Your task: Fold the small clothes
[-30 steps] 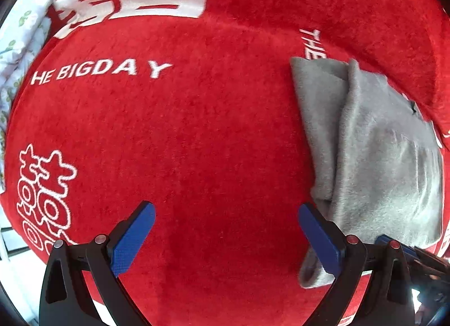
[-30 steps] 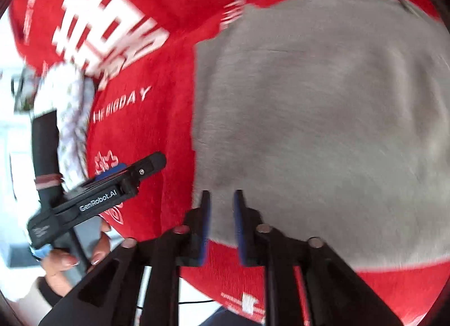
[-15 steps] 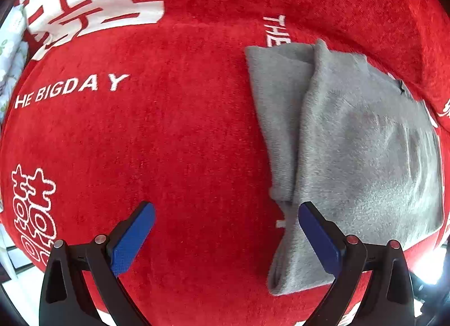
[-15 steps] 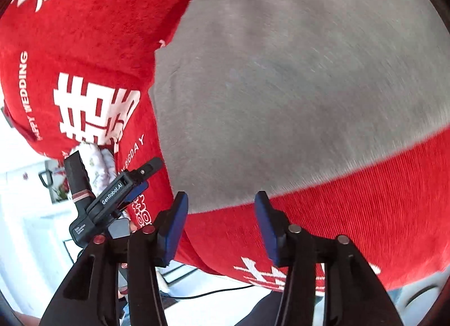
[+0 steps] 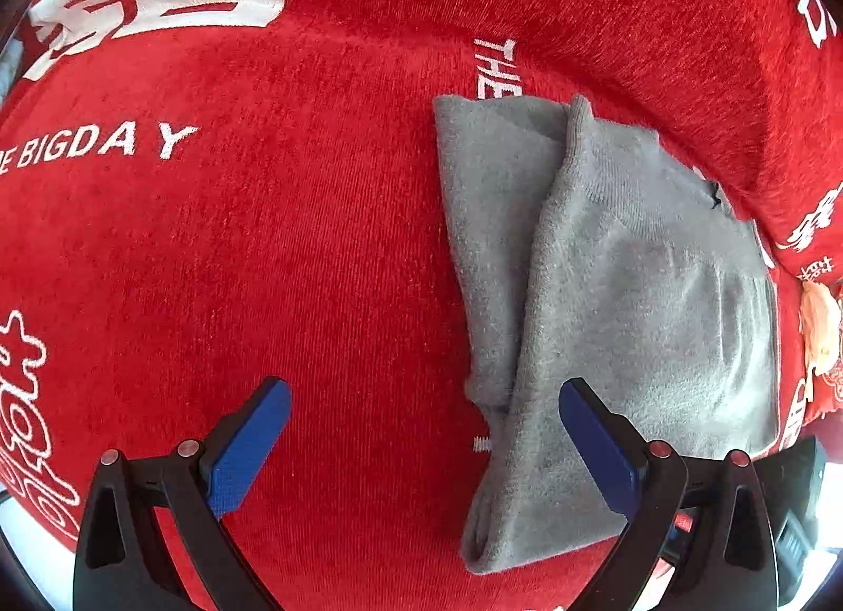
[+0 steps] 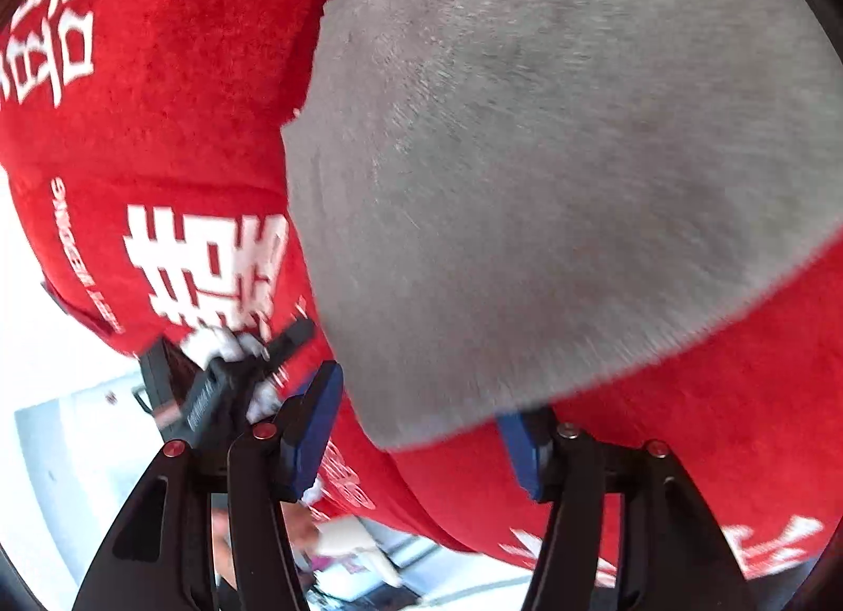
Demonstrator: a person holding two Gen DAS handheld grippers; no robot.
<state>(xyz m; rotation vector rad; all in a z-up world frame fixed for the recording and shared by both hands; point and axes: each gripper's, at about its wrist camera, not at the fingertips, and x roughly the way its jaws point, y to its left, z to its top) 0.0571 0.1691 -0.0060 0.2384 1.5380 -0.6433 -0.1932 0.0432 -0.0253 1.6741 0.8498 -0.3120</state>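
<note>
A: What is hard to read here?

B: The right wrist view is blurred; the grey cloth (image 6: 553, 178) fills most of it and runs out of frame at the top and right. The left tool (image 6: 247, 374) shows there only as a dark smear with a hand behind it.

A: And the surface?

B: A red cover (image 5: 263, 268) with white lettering. Pale floor shows below its edge.

A: Where does the cloth lie?

B: Folded flat on the cover, right of the left tool (image 5: 421, 442), whose jaws stand wide apart over bare red with nothing between them. The right tool (image 6: 421, 432) is opening; the cloth's near edge sits between its jaws, unpressed.

A: Free room?

B: Open red to the cloth's left.
</note>
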